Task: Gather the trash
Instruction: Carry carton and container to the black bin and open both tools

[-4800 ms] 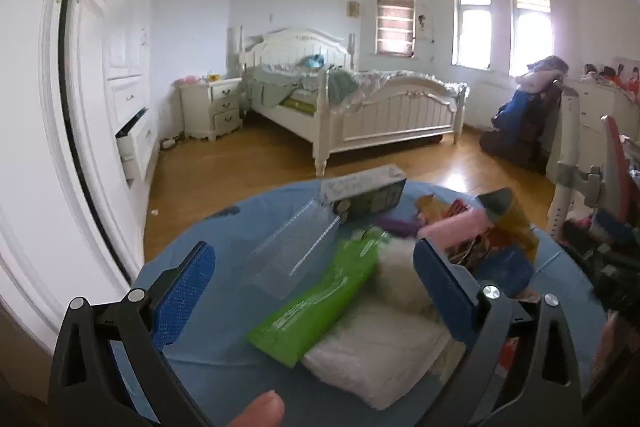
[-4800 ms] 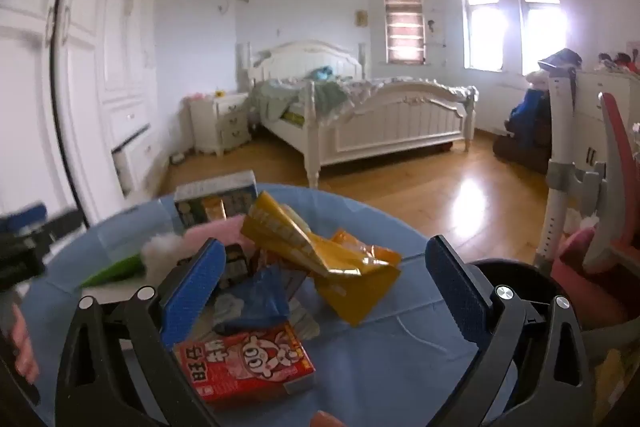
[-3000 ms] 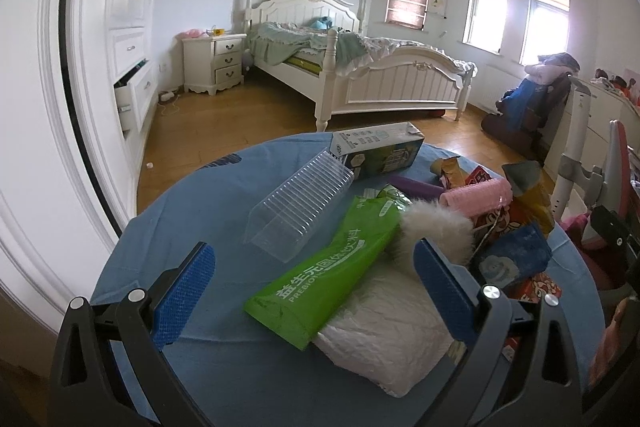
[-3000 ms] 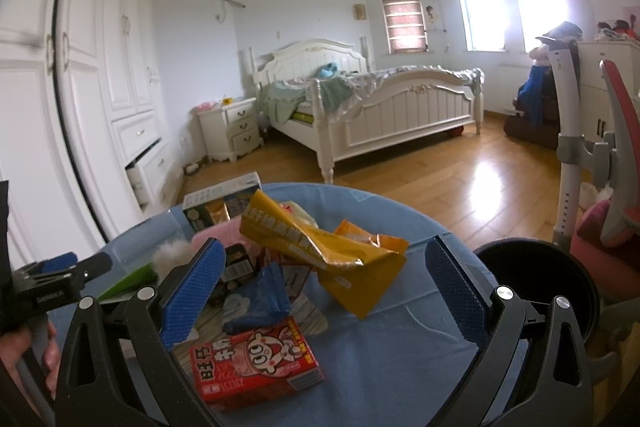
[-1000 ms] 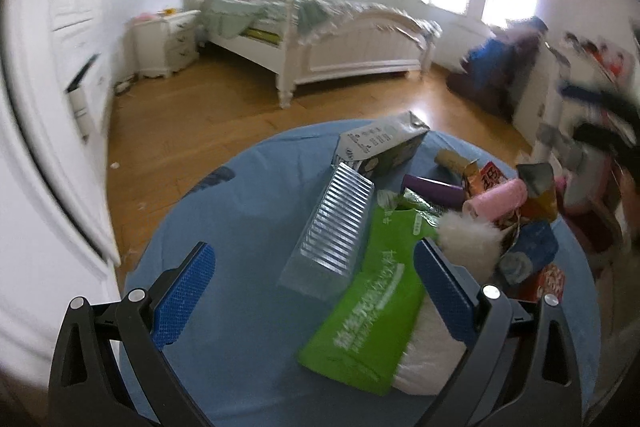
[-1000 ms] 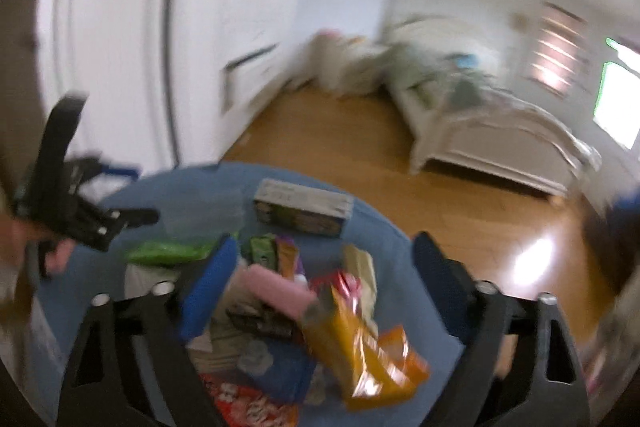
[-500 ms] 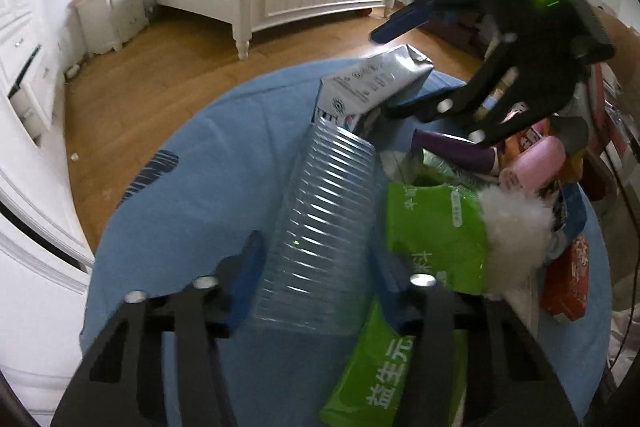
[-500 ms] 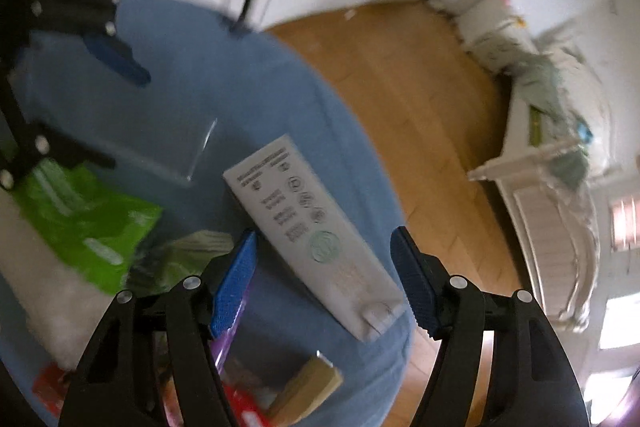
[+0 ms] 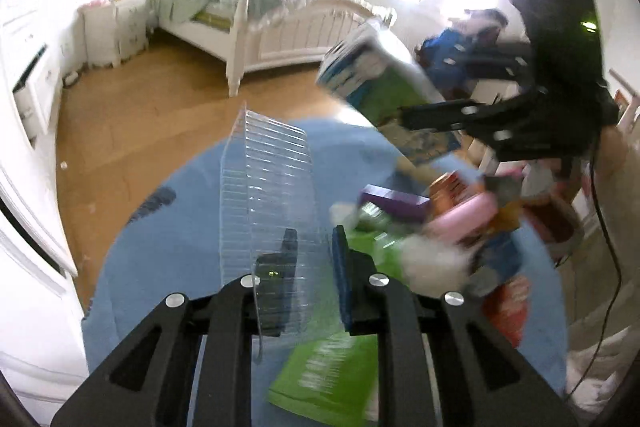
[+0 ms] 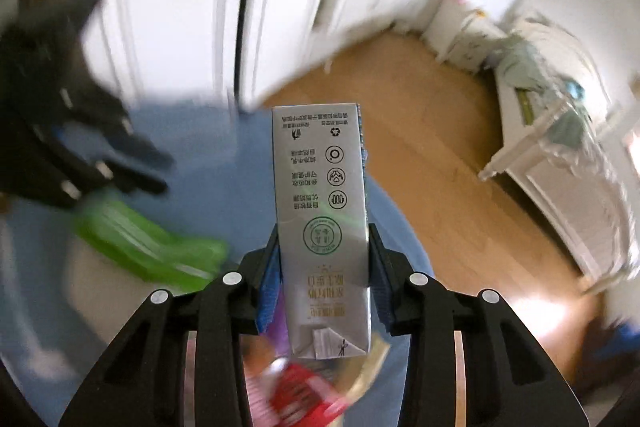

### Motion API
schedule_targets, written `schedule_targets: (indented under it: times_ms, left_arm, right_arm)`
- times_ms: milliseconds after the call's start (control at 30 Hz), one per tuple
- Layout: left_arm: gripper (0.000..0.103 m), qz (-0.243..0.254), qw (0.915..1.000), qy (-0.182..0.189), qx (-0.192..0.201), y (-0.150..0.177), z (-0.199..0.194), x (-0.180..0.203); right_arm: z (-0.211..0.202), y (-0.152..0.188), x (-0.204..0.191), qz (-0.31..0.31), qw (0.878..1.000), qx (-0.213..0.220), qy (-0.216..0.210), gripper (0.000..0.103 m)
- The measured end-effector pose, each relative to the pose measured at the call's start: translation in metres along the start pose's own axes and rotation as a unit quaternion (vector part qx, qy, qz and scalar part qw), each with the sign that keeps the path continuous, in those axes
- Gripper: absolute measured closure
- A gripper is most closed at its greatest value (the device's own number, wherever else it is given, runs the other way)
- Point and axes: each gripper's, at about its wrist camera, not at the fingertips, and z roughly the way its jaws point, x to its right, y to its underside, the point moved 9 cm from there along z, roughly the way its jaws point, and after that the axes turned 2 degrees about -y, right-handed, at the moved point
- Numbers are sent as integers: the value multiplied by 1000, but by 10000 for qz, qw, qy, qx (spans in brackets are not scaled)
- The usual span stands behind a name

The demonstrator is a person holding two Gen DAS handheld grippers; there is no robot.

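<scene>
My left gripper (image 9: 310,267) is shut on a clear ridged plastic tray (image 9: 268,195) and holds it tilted up above the round blue table (image 9: 188,211). My right gripper (image 10: 324,267) is shut on a silver milk carton (image 10: 320,195), lifted off the table; it also shows in the left wrist view (image 9: 380,83), held by the black right gripper (image 9: 480,123). A green packet (image 9: 328,371) lies under the left gripper. It also shows in the right wrist view (image 10: 140,239), near the blurred left gripper (image 10: 132,167).
More trash lies on the table's right half: a purple box (image 9: 394,203), a pink roll (image 9: 460,223), white fluff (image 9: 432,259) and red packets (image 9: 508,307). A white bed (image 9: 280,19) and white wardrobe (image 10: 172,7) stand beyond, over wooden floor (image 9: 132,127).
My left gripper closed on the clear tray and lifted it. My right gripper closed on the milk carton and raised it off the table.
</scene>
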Motion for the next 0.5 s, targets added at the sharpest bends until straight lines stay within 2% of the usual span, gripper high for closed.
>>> schedule_targets:
  times_ms: [67, 133, 200, 233, 267, 300, 367, 400, 467, 500]
  left_arm:
    - [84, -38, 9996, 106, 255, -13, -21, 18]
    - [84, -54, 9987, 243, 450, -27, -34, 38]
    - [84, -27, 9974, 449, 570, -36, -40, 65]
    - [84, 29, 9964, 586, 620, -41, -40, 87]
    - [84, 102, 9952, 738, 640, -45, -39, 107]
    - [84, 156, 9940, 868, 652, -46, -38, 125]
    - [84, 270, 9898, 1249, 626, -50, -29, 172]
    - [84, 294, 9874, 1442, 581, -51, -22, 193]
    - [84, 346, 9788, 1982, 385, -51, -8, 248]
    - [84, 352, 9746, 2189, 313, -51, -1, 268]
  right_arm:
    - [-56, -3, 4, 680, 9940, 849, -97, 64]
    - [-116, 8, 14, 1441, 9750, 1690, 28, 64]
    - [-163, 32, 24, 1984, 9524, 2262, 490, 64]
    - [-189, 53, 29, 2266, 9369, 2521, 852, 63]
    - [-205, 70, 32, 2436, 9258, 2653, 1146, 63]
    - [-225, 96, 35, 2699, 9097, 2777, 1501, 63]
    - [-246, 137, 44, 3165, 8838, 2862, 1916, 63]
    - [-249, 153, 50, 3329, 8736, 2850, 2116, 63]
    - [-265, 207, 59, 3773, 8442, 2730, 2652, 63]
    - [-263, 222, 67, 3912, 8356, 2686, 2767, 63]
